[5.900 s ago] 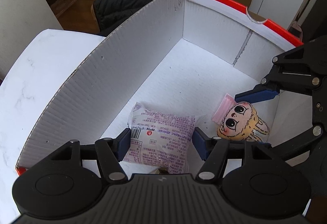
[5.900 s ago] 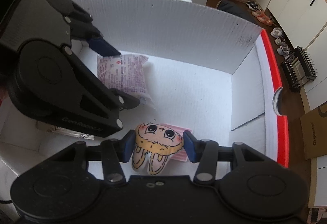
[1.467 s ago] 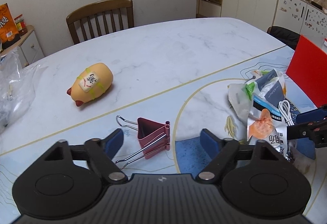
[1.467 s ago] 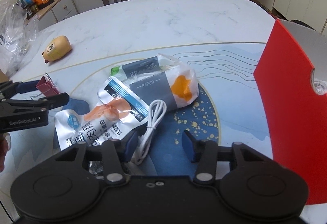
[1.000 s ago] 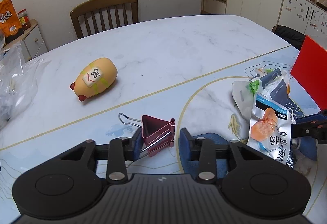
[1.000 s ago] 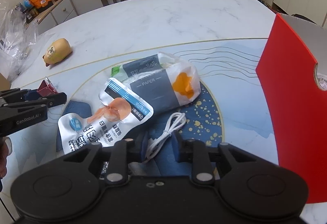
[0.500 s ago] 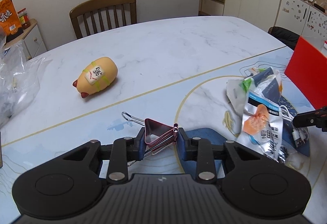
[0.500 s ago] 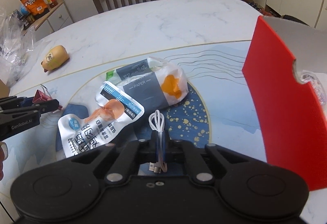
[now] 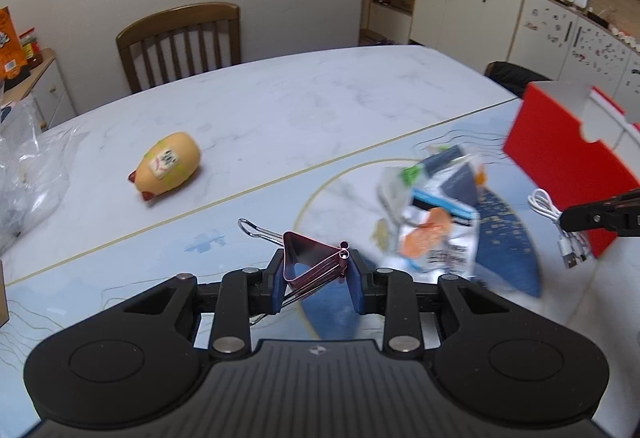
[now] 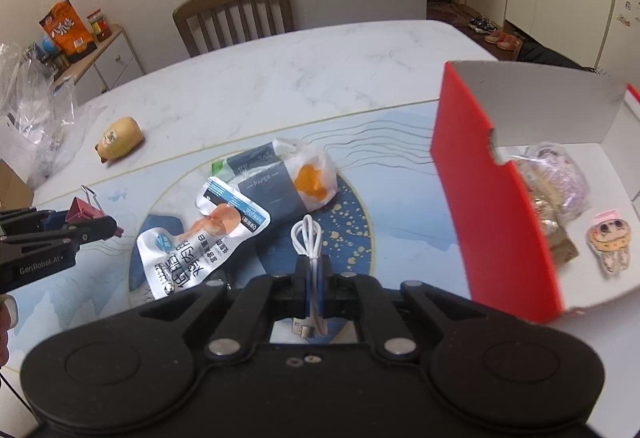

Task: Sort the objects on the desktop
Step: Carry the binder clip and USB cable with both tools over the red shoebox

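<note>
The left gripper (image 9: 314,280) tilts down toward the table (image 9: 280,110), its blue fingers (image 9: 276,288) pinching a dark red binder clip (image 9: 310,266) by its folded body, with the wire handles sticking out to the left and the clip clear of the table. In the right wrist view this gripper comes in from the left edge, and its black side reads "GenRobot.AI". The right gripper (image 10: 314,284) also points steeply down, its fingers pressed nearly together on a bundled white USB cable (image 10: 308,238); the cable's loop stands up ahead of the fingers and its plug hangs behind them. Below on the blue patterned mat (image 10: 352,234) lie a tissue pack (image 10: 280,178) printed "PAPER" and a white snack pouch (image 10: 200,238) with Chinese lettering that overlaps it. To the right stands a red-and-white box (image 10: 492,206) holding a pink wrapped packet (image 10: 556,182) and a cartoon-face charm (image 10: 610,238). A yellow squeeze toy (image 9: 168,164) rests on the bare marble, well apart.
</note>
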`<move>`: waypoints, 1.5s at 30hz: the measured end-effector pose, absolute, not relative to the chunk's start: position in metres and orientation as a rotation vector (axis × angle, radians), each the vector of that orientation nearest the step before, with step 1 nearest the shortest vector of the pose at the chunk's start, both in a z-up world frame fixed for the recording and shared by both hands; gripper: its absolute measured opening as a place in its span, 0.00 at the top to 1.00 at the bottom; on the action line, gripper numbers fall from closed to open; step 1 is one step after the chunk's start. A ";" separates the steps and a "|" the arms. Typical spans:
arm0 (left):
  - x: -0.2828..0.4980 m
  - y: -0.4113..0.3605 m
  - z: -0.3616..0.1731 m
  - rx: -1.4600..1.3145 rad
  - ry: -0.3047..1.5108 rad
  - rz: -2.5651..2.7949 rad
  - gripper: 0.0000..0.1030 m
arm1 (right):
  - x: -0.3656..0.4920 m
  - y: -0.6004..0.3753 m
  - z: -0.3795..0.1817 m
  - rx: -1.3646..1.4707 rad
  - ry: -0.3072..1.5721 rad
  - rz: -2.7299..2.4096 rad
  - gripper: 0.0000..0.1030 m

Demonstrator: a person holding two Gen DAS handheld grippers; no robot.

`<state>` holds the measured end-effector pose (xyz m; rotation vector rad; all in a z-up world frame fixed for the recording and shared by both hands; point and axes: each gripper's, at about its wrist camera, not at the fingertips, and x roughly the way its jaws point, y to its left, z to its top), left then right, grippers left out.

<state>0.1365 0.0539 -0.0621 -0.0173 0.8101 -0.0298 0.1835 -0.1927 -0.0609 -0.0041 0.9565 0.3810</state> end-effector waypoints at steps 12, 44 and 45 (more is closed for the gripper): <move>0.123 0.004 -0.020 0.018 0.782 -0.142 0.71 | 0.160 -0.234 -0.017 0.055 0.847 0.333 0.97; 0.165 -0.187 0.026 0.141 0.681 -0.385 0.71 | 0.184 -0.381 0.006 0.060 0.766 0.250 0.97; 0.167 -0.192 0.025 0.143 0.683 -0.390 0.71 | 0.186 -0.387 0.005 0.061 0.766 0.249 0.97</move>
